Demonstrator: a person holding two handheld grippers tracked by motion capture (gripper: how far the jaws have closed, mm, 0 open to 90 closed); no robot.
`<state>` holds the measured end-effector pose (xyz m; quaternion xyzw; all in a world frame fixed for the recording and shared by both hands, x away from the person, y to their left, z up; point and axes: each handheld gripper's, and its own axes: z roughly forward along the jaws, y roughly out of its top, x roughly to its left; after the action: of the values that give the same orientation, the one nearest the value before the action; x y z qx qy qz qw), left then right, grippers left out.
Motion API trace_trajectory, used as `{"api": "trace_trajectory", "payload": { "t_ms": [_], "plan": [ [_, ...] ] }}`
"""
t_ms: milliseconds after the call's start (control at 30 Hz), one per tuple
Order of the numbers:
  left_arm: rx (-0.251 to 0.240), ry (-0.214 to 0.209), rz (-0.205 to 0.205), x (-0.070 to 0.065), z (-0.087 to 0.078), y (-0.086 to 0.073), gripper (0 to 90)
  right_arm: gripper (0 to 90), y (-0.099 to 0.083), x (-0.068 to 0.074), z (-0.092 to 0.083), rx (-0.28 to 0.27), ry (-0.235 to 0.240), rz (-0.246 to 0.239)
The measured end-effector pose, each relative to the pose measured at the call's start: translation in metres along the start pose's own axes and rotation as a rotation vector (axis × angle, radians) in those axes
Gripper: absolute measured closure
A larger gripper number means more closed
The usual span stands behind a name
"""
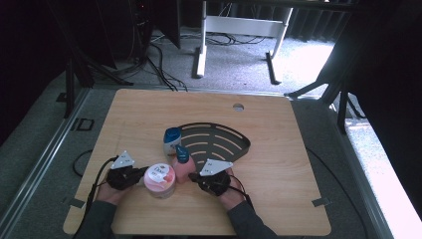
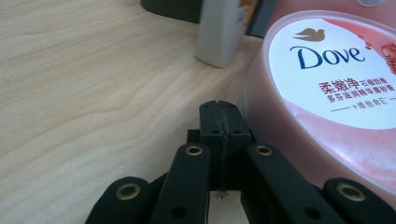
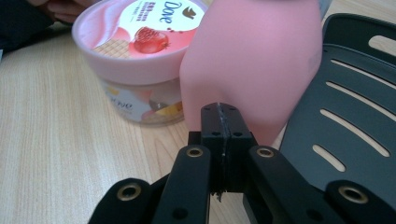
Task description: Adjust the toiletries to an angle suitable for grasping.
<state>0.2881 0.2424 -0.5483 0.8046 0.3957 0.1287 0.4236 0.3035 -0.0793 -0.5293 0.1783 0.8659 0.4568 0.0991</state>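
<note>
A pink Dove jar (image 1: 159, 180) with a white and pink lid stands near the table's front edge. My left gripper (image 1: 141, 176) sits just left of it, shut and empty; in the left gripper view its closed tips (image 2: 218, 112) lie beside the jar's wall (image 2: 327, 93). A pink bottle with a blue cap (image 1: 182, 165) stands right of the jar, at the edge of a black slotted rack (image 1: 219, 142). My right gripper (image 1: 195, 178) is shut and empty, its tips (image 3: 219, 116) right in front of the pink bottle (image 3: 252, 65). The jar (image 3: 135, 46) stands behind to the left.
A white bottle with a blue cap (image 1: 172, 141) stands at the rack's left end and shows as a white body (image 2: 219, 32) in the left gripper view. The wooden table (image 1: 149, 114) has a cable hole (image 1: 238, 106) near its far edge. Cables trail off the front left.
</note>
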Motion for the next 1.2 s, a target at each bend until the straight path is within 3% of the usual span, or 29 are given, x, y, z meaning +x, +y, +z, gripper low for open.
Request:
{"api": "trace_trajectory", "payload": {
  "t_ms": [100,300,567,800,900,933,1200],
  "plan": [
    [0.001,0.011,-0.003,-0.01,-0.005,-0.004,90.0,90.0,0.0,0.0,-0.001,-0.003,-0.006,-0.001],
    [0.041,0.074,-0.016,-0.032,-0.009,-0.013,90.0,90.0,0.0,-0.001,-0.005,-0.004,-0.013,0.003],
    [0.064,0.105,-0.016,-0.052,-0.013,-0.016,89.0,90.0,-0.004,0.001,-0.014,-0.002,-0.025,0.006],
    [0.058,0.096,-0.024,-0.051,-0.026,-0.024,88.2,90.0,-0.014,0.01,-0.029,0.014,-0.012,0.0],
    [0.041,0.069,0.02,-0.057,-0.025,-0.022,88.6,90.0,-0.018,0.014,-0.03,0.027,-0.005,-0.002],
    [0.05,0.09,0.038,-0.06,-0.024,-0.021,89.5,90.0,-0.019,0.015,-0.029,0.032,-0.001,-0.004],
    [0.032,0.061,0.069,-0.071,-0.022,-0.018,89.6,87.5,-0.022,0.022,-0.031,0.047,0.026,-0.019]
  ]
}}
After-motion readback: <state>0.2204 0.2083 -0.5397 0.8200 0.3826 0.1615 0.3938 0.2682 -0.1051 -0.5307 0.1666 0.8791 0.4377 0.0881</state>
